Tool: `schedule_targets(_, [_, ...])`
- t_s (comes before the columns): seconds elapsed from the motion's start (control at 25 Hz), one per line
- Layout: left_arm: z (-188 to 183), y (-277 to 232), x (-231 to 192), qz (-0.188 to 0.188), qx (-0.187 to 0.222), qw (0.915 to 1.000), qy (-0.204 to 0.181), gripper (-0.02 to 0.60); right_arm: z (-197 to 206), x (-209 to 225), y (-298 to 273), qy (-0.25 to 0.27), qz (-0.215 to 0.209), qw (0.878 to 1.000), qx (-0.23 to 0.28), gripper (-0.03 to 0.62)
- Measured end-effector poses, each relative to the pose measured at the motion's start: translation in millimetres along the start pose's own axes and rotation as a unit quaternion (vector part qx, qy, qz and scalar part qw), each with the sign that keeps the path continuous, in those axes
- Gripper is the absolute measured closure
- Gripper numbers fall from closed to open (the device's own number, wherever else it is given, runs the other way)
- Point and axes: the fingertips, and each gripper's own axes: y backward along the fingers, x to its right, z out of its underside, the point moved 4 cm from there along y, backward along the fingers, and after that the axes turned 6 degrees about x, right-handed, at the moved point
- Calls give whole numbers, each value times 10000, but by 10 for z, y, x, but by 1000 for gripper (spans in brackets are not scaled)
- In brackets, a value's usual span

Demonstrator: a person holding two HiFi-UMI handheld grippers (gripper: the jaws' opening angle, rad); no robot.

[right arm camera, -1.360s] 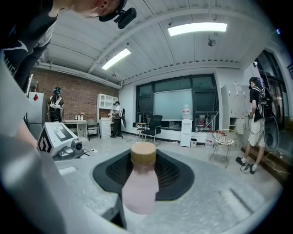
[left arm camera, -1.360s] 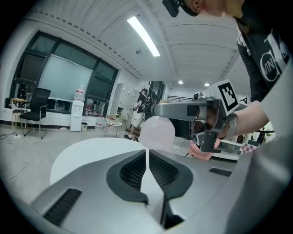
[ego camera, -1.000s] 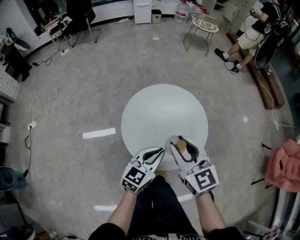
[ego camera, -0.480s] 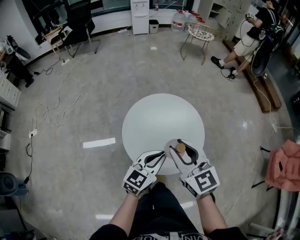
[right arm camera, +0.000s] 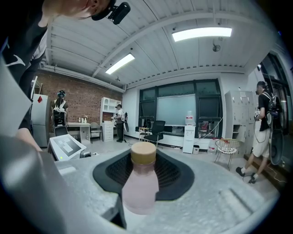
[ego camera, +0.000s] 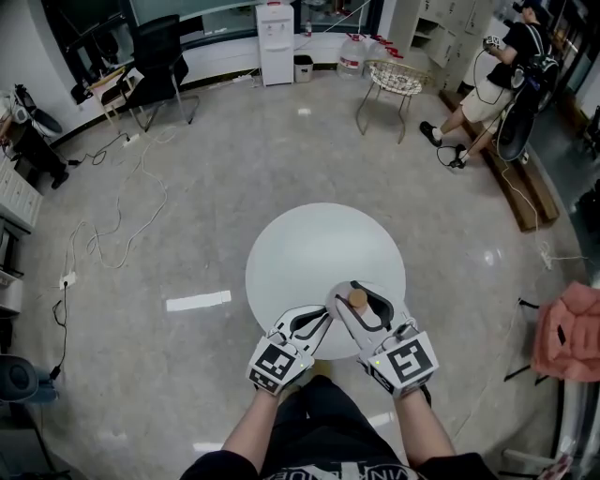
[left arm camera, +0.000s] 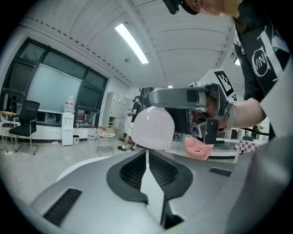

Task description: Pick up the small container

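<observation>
Our right gripper (ego camera: 361, 305) is clenched on the small pink bottle (right arm camera: 139, 183). The bottle stands upright between the jaws, tan cap (right arm camera: 143, 153) on top, lifted over the near edge of the round white table (ego camera: 319, 244). Our left gripper (ego camera: 322, 317) sits just beside it, jaws pressed together with nothing between them.

Premises: open lab-cum-office workroom. Evidence: polished grey floor (ego camera: 216, 159) with loose cables (ego camera: 103, 251); round white bench (ego camera: 309, 239); office chair (ego camera: 159, 52); water dispenser (ego camera: 278, 28); ceiling strip lights (right arm camera: 201, 33); brick wall (right arm camera: 68, 103); second person (ego camera: 502, 75) wearing recording gear.
</observation>
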Motion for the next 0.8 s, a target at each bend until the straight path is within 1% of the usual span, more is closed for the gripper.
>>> schedule_targets(0.24, [-92, -15, -70, 7, 60, 10000, -72, 558, -103, -10, -77, 83, -40, 9999, 40, 457])
schedule_targets(0.44, [-227, -27, -115, -24, 157, 9999, -68, 558, -239, 12, -119, 127, -78, 9999, 85, 457])
schedule_targets(0.8, [-460, -72, -141, -10, 283, 9994, -205, 558, -459, 80, -125, 145, -61, 9996, 236, 457])
